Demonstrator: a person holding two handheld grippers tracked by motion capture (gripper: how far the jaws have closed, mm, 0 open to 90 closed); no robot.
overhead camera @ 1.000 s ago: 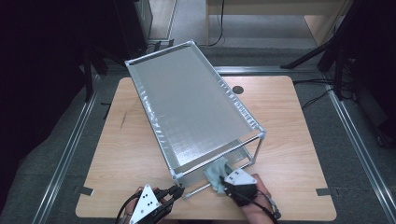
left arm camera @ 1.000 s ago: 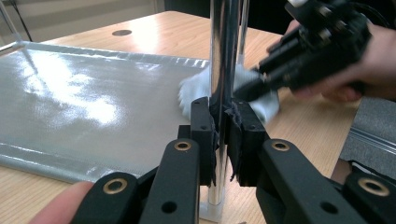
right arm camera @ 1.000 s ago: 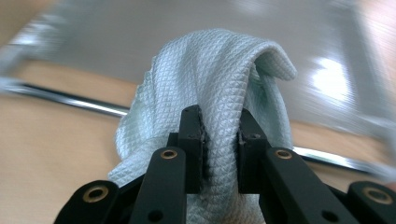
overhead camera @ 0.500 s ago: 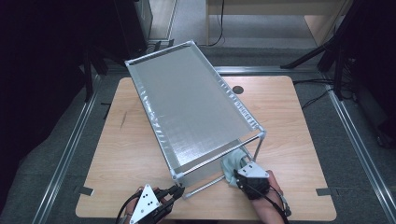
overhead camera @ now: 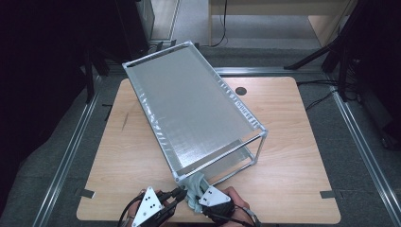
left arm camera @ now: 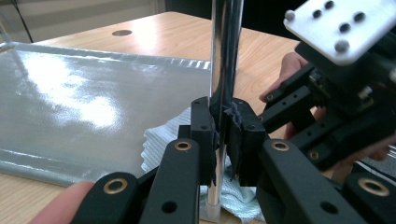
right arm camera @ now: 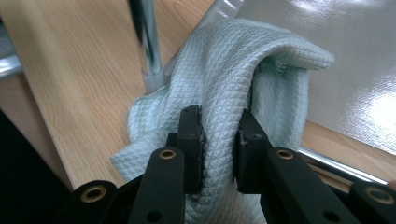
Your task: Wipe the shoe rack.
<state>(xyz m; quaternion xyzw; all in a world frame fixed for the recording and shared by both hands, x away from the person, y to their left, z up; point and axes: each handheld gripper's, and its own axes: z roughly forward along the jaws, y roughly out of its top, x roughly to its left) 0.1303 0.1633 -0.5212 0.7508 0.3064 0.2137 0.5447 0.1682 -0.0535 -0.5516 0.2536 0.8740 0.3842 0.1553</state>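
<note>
- Wooden table point(overhead camera: 293, 156) carries everything, and I place the rest by the rack's near corner post.
- Standing slantwise on that table is a chrome-tube rack point(overhead camera: 189, 106) with silvery sheet shelves; in the high view its near short end faces me and its long sides run away toward the far left.
- Its lower silver shelf point(left arm camera: 70, 98) spreads off to the left of the post in my left gripper view, shiny with glare.
- At the near left corner of the rack the upright chrome post point(left arm camera: 225, 46) rises from a pale foot standing on the table.
- A pale green waffle-weave cloth point(right arm camera: 233, 79) lies bunched at the foot of that post, touching it, with one fold draped toward the shelf edge behind it; from above, the cloth point(overhead camera: 195, 191) hangs just below the corner.
- My right gripper point(right arm camera: 219, 140) is closed tight on a thick fold of this cloth, the pads pinching the fabric from both sides, right beside the post.
- My left gripper point(left arm camera: 225, 135) is clamped around the post itself, low down, the pads pressing the tube from either side.
- Both my hands sit close together at the table's near edge, just in front of the post.
</note>
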